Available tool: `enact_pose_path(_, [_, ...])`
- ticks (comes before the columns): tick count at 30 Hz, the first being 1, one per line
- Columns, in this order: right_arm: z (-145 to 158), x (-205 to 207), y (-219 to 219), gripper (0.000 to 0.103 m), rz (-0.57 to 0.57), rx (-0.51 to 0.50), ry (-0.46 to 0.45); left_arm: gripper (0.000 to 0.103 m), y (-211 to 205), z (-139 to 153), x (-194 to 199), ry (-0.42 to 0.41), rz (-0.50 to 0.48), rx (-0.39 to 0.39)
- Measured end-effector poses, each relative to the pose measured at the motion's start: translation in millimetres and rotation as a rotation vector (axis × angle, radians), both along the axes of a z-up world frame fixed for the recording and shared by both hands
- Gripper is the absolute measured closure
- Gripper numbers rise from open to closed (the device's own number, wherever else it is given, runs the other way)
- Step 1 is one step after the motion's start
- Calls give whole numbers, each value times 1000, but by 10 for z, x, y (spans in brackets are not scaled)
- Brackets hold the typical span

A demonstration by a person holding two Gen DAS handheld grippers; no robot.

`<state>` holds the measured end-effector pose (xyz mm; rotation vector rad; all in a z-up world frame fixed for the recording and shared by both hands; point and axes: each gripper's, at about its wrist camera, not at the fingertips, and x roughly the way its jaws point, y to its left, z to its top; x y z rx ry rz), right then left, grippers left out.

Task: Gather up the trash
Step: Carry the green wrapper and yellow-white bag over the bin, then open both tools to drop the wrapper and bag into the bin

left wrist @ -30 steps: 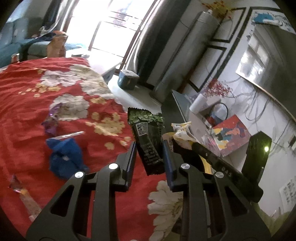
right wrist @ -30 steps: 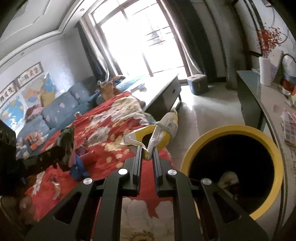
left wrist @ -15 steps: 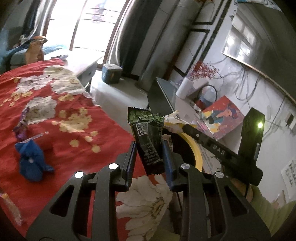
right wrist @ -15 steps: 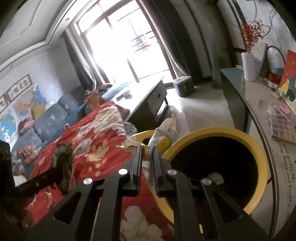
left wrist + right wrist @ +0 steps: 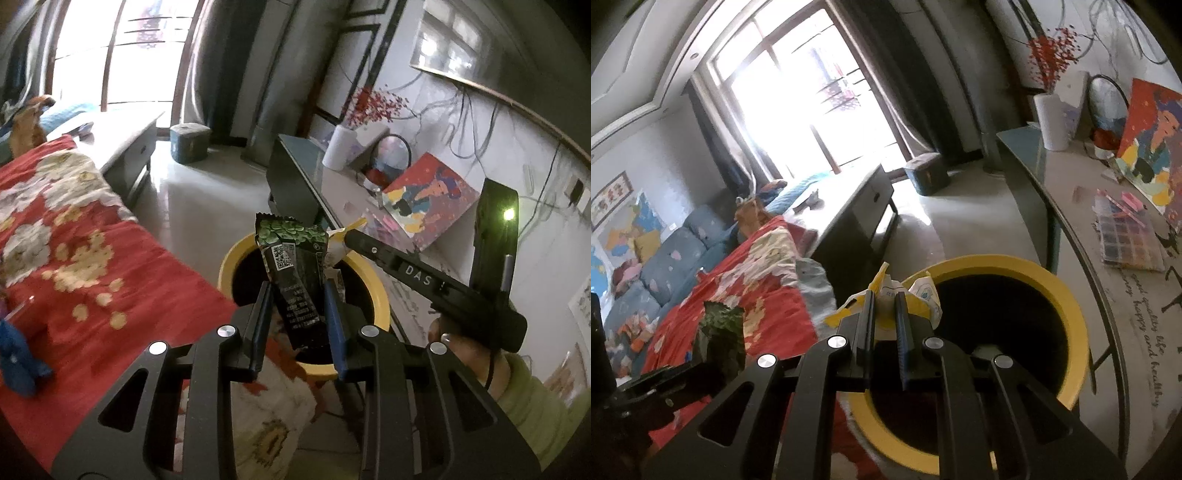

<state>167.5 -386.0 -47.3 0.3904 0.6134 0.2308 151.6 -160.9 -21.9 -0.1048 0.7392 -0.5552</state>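
Note:
My left gripper [image 5: 297, 295] is shut on a dark green snack wrapper [image 5: 293, 269] and holds it over the near rim of a yellow-rimmed black trash bin [image 5: 380, 295]. My right gripper [image 5: 885, 299] is shut on a crumpled yellow and white wrapper [image 5: 886, 291] just over the bin's left rim [image 5: 1071, 310]. The right gripper also shows in the left wrist view [image 5: 345, 236], above the bin with its wrapper. The green wrapper shows in the right wrist view [image 5: 722, 325] at the left.
A red flowered cloth [image 5: 74, 266] covers the table left of the bin, with a blue crumpled piece [image 5: 14, 362] on it. A glass-topped side table [image 5: 1089, 221] with a vase, a painting and a paint box stands right of the bin. A low cabinet [image 5: 857, 206] stands behind.
Both grippers have swung right from over the red cloth to above the bin, each still holding its wrapper. The bin has come fully into view.

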Motion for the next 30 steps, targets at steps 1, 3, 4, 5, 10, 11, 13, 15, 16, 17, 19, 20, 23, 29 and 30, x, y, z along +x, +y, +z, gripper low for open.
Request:
enact_pose_path(1, [-15,7,-33,92,-7,5,4,81,-41,-12,15,0,-7,6])
enact_pose_path(3, [-50,12,-101,92,-22,12,10,81,-115,-39,52,1,-19,16])
enact_pose_path(4, [-71,13,-137,92,-29,16,14,81,-139,-49,67,3,-23,19])
enact_pose_path(5, [-90,28,-187,92,-39,24,20,81,-177,-66,88,5,-29,22])
enact_pose_path(10, [-134,44,-332,92,-65,46,34,81,-307,-148,186,18,-50,39])
enact_pose_path(11, [-146,49,-354,92,-66,49,38,81,-314,-167,183,19,-52,41])
enact_pose_path(13, [-171,66,-392,92,-68,52,48,81,-353,-219,206,27,-61,45])
enact_pose_path(15, [-196,73,-414,92,-74,59,56,81,-387,-264,236,36,-67,51])
enact_pose_path(16, [-205,82,-417,92,-73,60,60,81,-405,-292,253,41,-69,53])
enact_pose_path(17, [-225,90,-428,92,-75,64,67,81,-420,-320,272,47,-71,55])
enact_pose_path(19, [-250,110,-444,92,-78,77,75,81,-439,-361,305,55,-73,55])
enact_pose_path(20, [-266,116,-457,92,-79,80,78,81,-447,-380,324,59,-74,53])
enact_pose_path(23, [-275,119,-493,88,-103,89,76,57,-465,-401,367,60,-64,49])
enact_pose_path(29, [-234,95,-511,61,-140,47,63,30,-405,-378,382,57,-40,12])
enact_pose_path(30, [-231,93,-511,60,-143,41,61,29,-393,-374,375,58,-36,8])
